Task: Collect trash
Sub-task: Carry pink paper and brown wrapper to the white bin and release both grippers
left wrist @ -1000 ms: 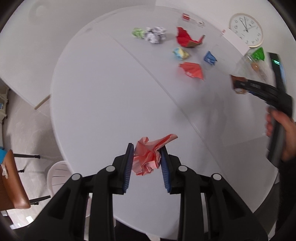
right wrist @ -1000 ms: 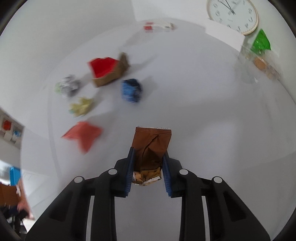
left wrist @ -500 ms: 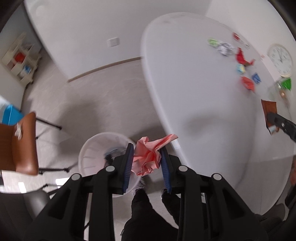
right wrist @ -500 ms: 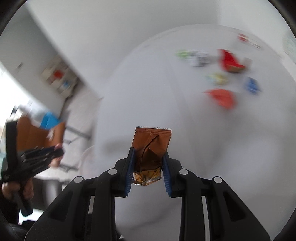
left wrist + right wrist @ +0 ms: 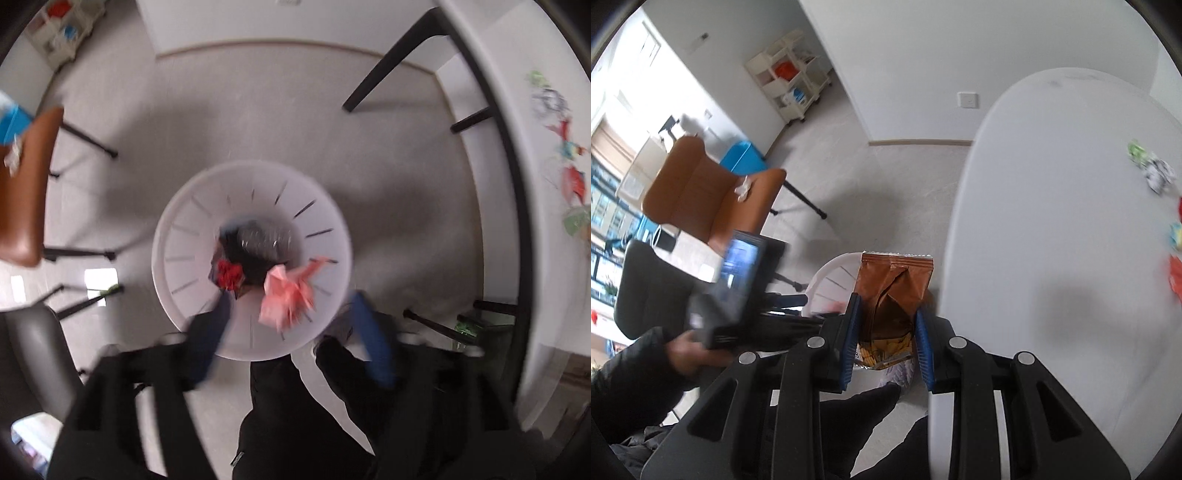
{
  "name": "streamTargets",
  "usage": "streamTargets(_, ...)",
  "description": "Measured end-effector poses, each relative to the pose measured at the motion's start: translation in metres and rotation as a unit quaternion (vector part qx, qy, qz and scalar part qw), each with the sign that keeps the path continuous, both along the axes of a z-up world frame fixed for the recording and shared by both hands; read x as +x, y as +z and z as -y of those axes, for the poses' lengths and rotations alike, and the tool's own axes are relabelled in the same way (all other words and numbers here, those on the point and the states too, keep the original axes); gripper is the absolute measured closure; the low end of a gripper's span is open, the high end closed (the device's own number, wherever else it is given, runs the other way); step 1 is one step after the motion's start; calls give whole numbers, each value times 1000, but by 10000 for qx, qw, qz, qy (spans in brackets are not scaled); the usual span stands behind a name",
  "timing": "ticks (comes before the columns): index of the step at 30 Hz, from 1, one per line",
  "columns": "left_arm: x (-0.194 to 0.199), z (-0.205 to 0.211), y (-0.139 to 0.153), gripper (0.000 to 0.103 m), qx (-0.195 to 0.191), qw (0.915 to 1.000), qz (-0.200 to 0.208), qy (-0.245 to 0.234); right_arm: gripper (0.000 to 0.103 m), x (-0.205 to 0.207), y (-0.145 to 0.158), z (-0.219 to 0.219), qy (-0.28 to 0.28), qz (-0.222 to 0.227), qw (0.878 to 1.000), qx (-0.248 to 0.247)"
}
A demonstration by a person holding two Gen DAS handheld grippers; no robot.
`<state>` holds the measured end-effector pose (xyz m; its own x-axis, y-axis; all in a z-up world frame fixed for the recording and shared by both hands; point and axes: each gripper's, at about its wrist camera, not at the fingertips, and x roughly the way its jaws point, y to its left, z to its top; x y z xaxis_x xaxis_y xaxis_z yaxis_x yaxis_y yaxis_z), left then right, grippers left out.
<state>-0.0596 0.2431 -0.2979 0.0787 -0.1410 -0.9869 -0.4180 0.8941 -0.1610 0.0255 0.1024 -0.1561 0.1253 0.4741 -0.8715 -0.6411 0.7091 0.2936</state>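
My left gripper [image 5: 291, 332] is open above a white slotted waste bin [image 5: 184, 236] on the floor. A crumpled pink paper [image 5: 286, 293] is loose between the spread jaws, over the bin's mouth. Dark and red trash [image 5: 231, 275] lies at the bin's bottom. My right gripper [image 5: 888, 332] is shut on a brown snack wrapper [image 5: 892, 291] and holds it beside the table edge, above the bin [image 5: 833, 280]. The left gripper [image 5: 746, 295] shows blurred in the right wrist view.
The white round table [image 5: 1052, 240] is to the right, with several trash pieces [image 5: 1156, 173] on its far side; they also show in the left wrist view [image 5: 570, 181]. A brown chair [image 5: 705, 195] and a black chair [image 5: 646, 288] stand to the left. Table legs [image 5: 391, 62] stand near the bin.
My left gripper moved over the bin and opened, letting go of the pink paper. My right gripper swung left off the table toward the bin, still holding the brown wrapper.
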Motion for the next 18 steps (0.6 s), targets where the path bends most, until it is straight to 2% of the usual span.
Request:
streamTargets(2, -4, -7, -14, 23, -91, 9999, -50, 130, 74, -3, -3, -11, 90, -1, 10000, -42)
streamTargets(4, -8, -16, -18, 11, -72, 9995, -109, 276, 74, -10, -3, -20, 177, -9, 9998, -77)
streamTargets(6, -12, -22, -15, 8, 73, 9994, -72, 316, 74, -15, -5, -30, 270, -42, 9996, -102)
streamTargets(12, -30, -46, 20, 8, 711, 9967, 92, 380, 73, -22, -22, -50, 434, -197, 9987, -202)
streamTargets(18, -54, -75, 46, 8, 804, 9942, 247, 664, 73, -28, -53, -82, 796, -374, 9953, -411)
